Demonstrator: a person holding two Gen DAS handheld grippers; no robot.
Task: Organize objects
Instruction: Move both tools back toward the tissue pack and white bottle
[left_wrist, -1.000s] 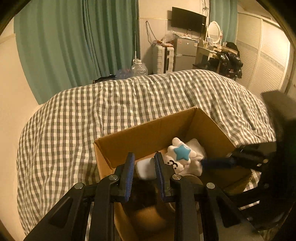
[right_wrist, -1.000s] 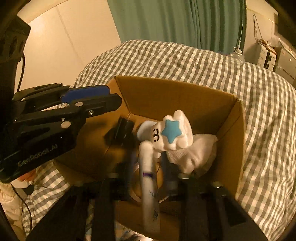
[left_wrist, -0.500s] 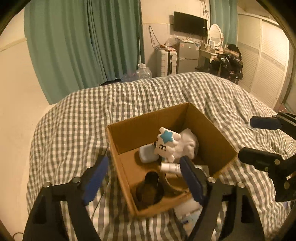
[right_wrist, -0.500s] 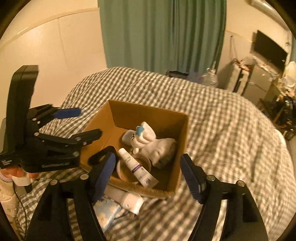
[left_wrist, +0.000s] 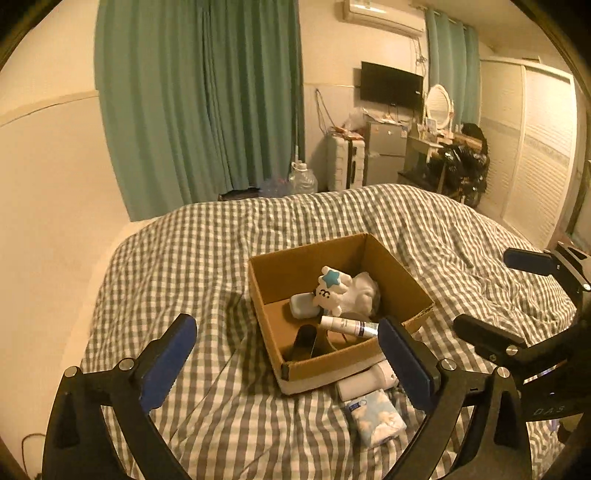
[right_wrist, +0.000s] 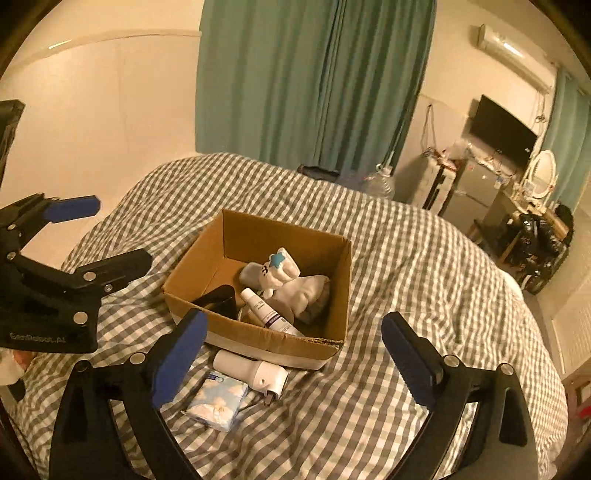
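Left gripper (right_wrist: 79, 236), partly legible "GenRobot.AI" marking

Green curtains (left_wrist: 199, 103), a wall TV (left_wrist: 391, 85), an oval mirror (left_wrist: 438, 102), and a checked bed (left_wrist: 192, 258).

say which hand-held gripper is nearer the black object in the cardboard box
Left hand-held gripper, probably: it hangs outside the cardboard box wall beside the black object; the right hand-held gripper is beyond the opposite wall. Both jaws are opening, empty.
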